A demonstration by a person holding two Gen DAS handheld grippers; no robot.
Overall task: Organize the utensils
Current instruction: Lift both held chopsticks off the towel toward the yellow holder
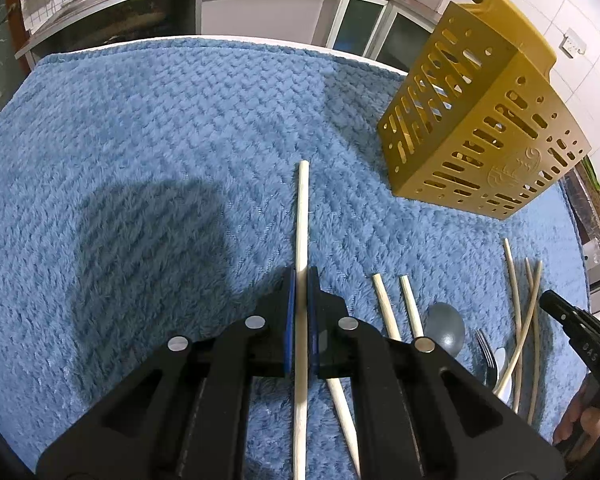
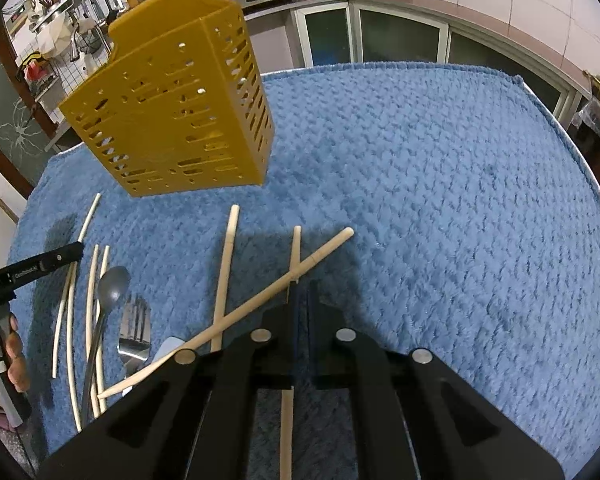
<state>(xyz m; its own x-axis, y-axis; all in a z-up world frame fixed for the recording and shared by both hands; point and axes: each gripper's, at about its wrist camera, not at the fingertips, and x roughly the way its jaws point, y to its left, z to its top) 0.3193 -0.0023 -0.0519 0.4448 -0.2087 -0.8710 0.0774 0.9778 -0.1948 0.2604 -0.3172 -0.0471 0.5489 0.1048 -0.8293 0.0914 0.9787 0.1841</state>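
Note:
My left gripper (image 1: 302,280) is shut on a pale wooden chopstick (image 1: 303,208) that runs straight out ahead over the blue towel (image 1: 140,140). My right gripper (image 2: 302,286) is shut on another chopstick (image 2: 297,240); a third chopstick (image 2: 324,250) crosses it slantwise just past the tips. I cannot tell whether either held stick is off the cloth. The yellow slotted utensil holder (image 1: 484,120) (image 2: 172,100) stands upright beyond both grippers. Between them lie a grey spoon (image 2: 114,284), a fork (image 2: 134,332) and several loose chopsticks (image 2: 226,272).
The towel (image 2: 460,200) covers the whole tabletop, its far edge near kitchen cabinets (image 2: 400,40). In the right wrist view the left gripper (image 2: 74,251) and a hand (image 2: 14,356) sit at the left edge. The right gripper's finger (image 1: 556,306) shows at the right of the left wrist view.

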